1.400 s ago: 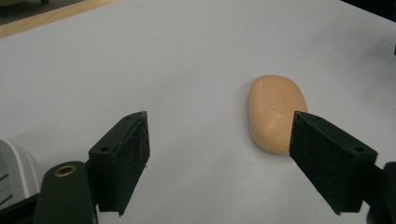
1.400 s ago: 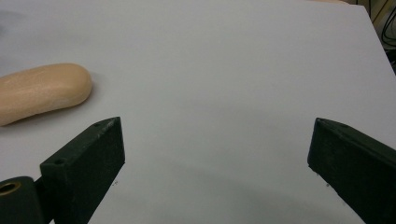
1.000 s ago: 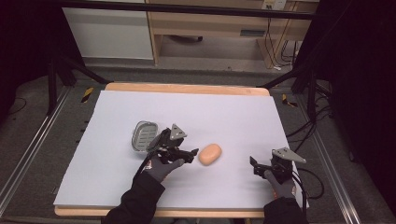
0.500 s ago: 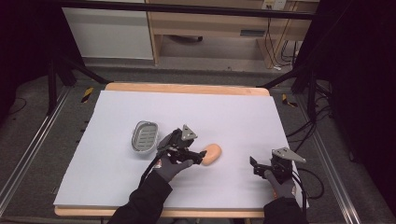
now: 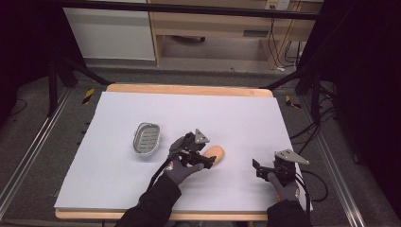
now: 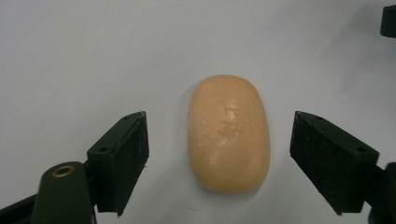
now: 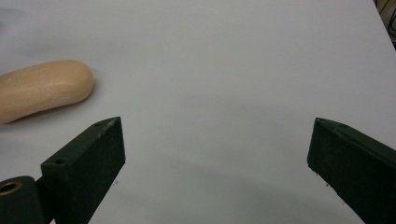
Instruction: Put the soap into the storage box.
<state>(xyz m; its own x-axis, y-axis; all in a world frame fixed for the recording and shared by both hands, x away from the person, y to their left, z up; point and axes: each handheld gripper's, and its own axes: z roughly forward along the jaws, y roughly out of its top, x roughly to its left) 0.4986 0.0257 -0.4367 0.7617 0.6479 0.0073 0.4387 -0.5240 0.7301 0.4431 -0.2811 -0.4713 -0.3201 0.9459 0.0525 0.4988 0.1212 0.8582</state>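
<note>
A peach-coloured oval soap bar (image 5: 216,153) lies flat on the white table cover. My left gripper (image 5: 207,159) is open at the bar's left end. In the left gripper view the soap bar (image 6: 229,140) lies between the two black jaws, a gap on each side, with the left gripper (image 6: 217,122) touching nothing. My right gripper (image 5: 257,169) is open low over the cover near the front right, apart from the soap. The right gripper view has the right gripper (image 7: 215,123) with nothing between its jaws and the soap bar (image 7: 42,88) off to its left.
A small oval metal soap dish (image 5: 146,138) with a ribbed floor sits left of the left hand. The white cover (image 5: 236,109) lies on a wooden table. Cables and metal frame rails run along the floor on both sides.
My left gripper has moved right, from beside the soap dish to the soap, and its jaws now straddle the bar. The right gripper has stayed in place.
</note>
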